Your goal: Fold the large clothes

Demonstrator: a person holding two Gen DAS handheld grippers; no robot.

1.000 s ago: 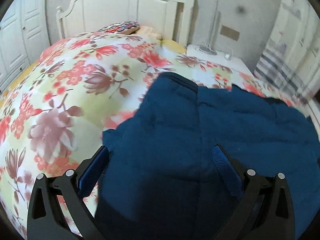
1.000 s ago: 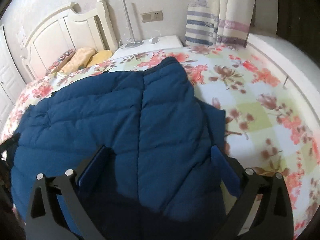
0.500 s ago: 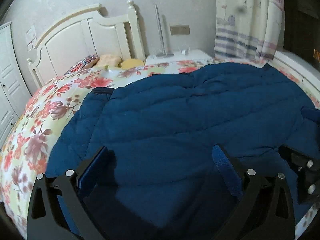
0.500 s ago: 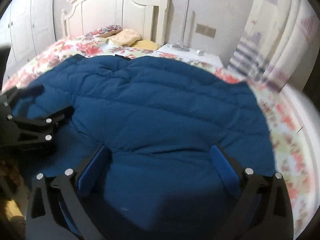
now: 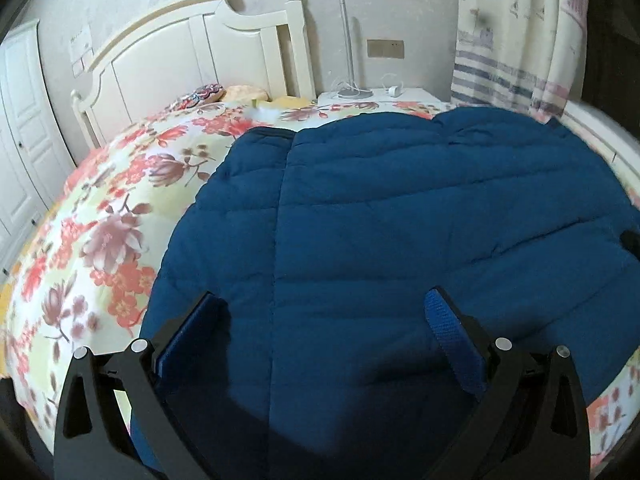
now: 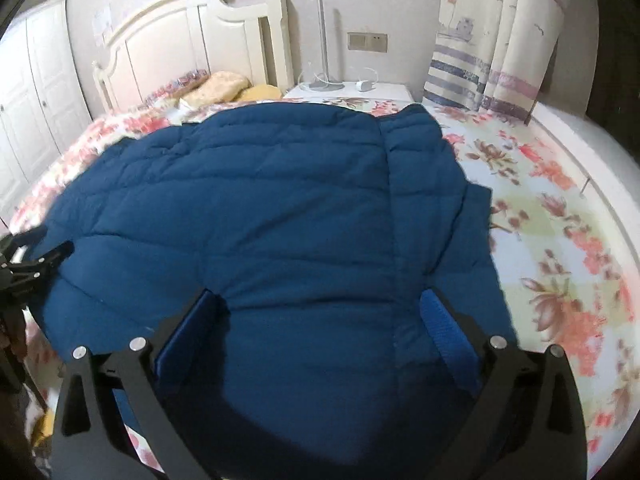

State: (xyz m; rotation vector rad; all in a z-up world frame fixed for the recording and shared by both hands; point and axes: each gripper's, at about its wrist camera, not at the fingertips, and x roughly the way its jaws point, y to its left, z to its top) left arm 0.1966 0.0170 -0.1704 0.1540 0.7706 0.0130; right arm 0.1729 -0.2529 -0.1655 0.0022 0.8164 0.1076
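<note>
Across the bed (image 5: 100, 216), seen from the left wrist, a dark blue quilted jacket (image 5: 400, 220) lies spread flat over the flowered bedspread, reaching from the near edge up toward the pillows (image 5: 224, 94); the left tool (image 5: 326, 312) hangs just above the jacket's near part with its jaws wide apart and nothing between them; its blue-padded fingers (image 5: 450, 332) stand either side of a vertical seam in the cloth; whether they touch the fabric cannot be told; a white headboard (image 5: 200, 52) rises behind, with a nightstand (image 5: 380, 98) and a slim lamp (image 5: 348, 48) to its right, and a striped curtain (image 5: 512, 40) hangs at the far right.

Over the same bed (image 6: 560, 220), from the right wrist, the jacket (image 6: 260, 208) fills the middle of the view, its right edge lying on the bedspread in a loose fold; the right tool (image 6: 320, 312) sits low over the near hem, jaws wide apart, gripping nothing; at the left edge of this view the left tool (image 6: 30, 264) shows as a black frame beside the jacket's left side; white wardrobe doors (image 6: 36, 92) stand at far left.
</note>
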